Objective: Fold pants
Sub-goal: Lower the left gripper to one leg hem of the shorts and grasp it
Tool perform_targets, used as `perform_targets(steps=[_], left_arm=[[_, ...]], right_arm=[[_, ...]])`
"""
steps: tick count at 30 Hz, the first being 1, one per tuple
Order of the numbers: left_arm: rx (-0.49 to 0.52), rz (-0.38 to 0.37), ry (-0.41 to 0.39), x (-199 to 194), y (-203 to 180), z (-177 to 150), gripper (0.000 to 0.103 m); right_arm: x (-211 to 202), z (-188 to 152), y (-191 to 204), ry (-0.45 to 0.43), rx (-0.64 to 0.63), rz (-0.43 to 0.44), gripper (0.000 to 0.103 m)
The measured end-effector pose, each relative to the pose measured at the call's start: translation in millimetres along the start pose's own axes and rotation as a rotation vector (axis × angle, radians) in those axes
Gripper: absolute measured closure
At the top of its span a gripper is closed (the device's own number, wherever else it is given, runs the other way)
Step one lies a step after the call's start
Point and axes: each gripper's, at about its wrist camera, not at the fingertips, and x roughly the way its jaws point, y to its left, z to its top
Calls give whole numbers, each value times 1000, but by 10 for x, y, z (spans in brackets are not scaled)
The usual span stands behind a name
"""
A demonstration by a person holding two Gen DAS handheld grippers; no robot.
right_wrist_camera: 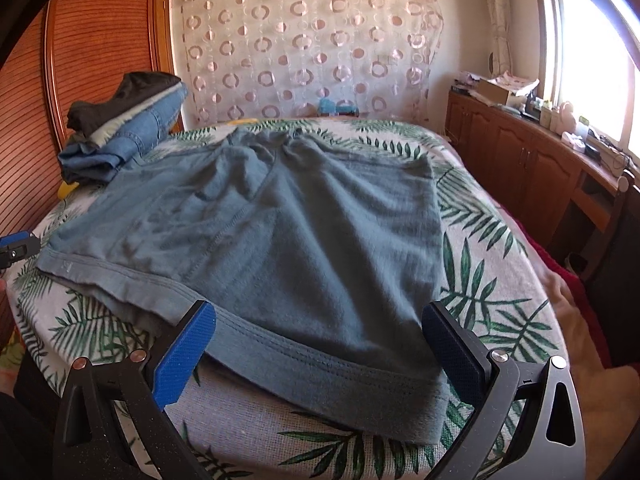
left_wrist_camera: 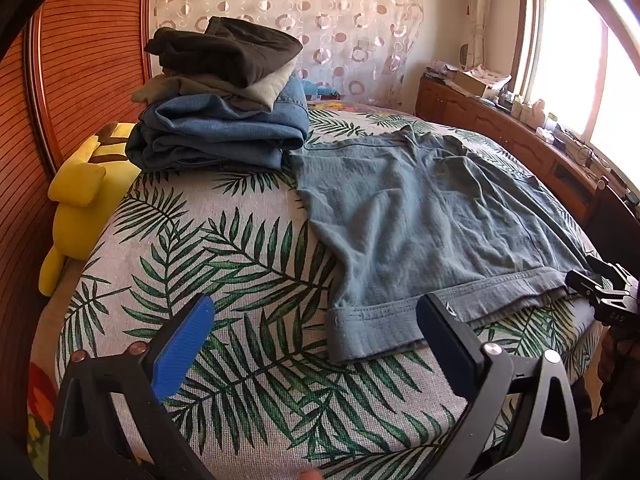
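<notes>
1. The pants are grey-blue and lie spread flat on the bed, which has a cover with green leaf prints
2. In the left wrist view the pants are to the right of the middle; their hem runs along the near edge and their waist is at the far end
3. The left gripper has its two fingers wide apart and holds nothing; it hovers over the bed cover at the near left corner of the pants, and its right finger is in front of the hem
4. The right gripper also has its fingers wide apart and grips nothing; the hem of the pants lies between its blue pads
5. In the left wrist view the right gripper shows at the right edge, just beside the near right corner of the pants
6. A pile of folded clothes stands at the far left of the bed, with blue jeans at the bottom and dark pieces on top; it is just beside the far left corner of the pants
7. A yellow soft toy lies at the left side of the bed, against the wooden headboard
8. A curtain with circles hangs behind the bed, and a wooden cabinet stands on the right under the window
</notes>
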Motion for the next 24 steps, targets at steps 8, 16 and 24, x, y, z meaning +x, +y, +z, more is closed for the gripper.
perform_targets(steps=[8, 16, 24], left_arm=[[-2, -80, 40, 32, 28, -109, 40], [0, -96, 39, 2, 44, -135, 65], [53, -78, 40, 33, -79, -120, 66]], right_arm=[[-214, 6, -39, -28, -12, 10, 0], [-223, -52, -104, -30, -30, 23, 0], [-64, 24, -103, -43, -32, 27, 0]])
